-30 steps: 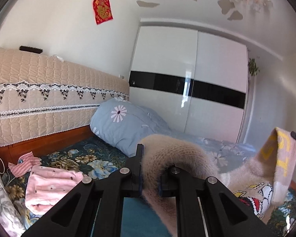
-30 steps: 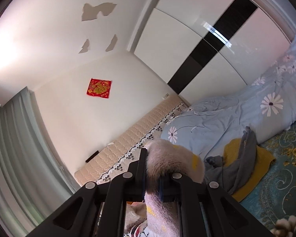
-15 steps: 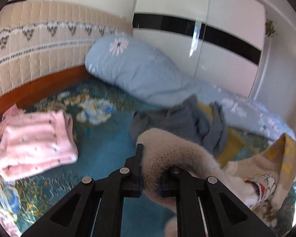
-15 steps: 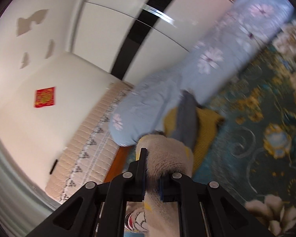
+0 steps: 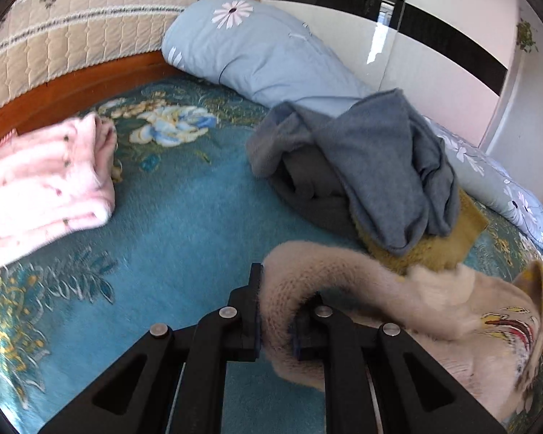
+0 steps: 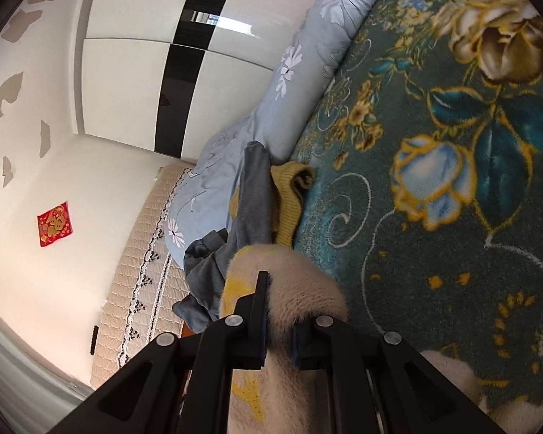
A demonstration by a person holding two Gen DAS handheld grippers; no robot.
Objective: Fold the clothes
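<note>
The left gripper (image 5: 276, 320) has its jaws pinching a thick fold of a fuzzy cream sweater (image 5: 434, 311), which bulges up over the fingertips and stretches away to the right, where a printed design in red and yellow shows on it. The right gripper (image 6: 279, 320) likewise has its jaws clamped on a bunched edge of the same sweater (image 6: 293, 289), the cloth humped between and above the fingers and hanging down toward the camera, with yellow marks on its left side. The sweater is held above a teal flowered blanket (image 5: 177, 224). Just beyond it lies a crumpled grey garment (image 5: 373, 166) on top of a mustard-yellow one (image 5: 449, 238), both against a long pale-blue pillow (image 5: 264, 50). A folded pink garment (image 5: 43, 177) rests well apart on the blanket's left, near the headboard (image 5: 72, 36).
</note>
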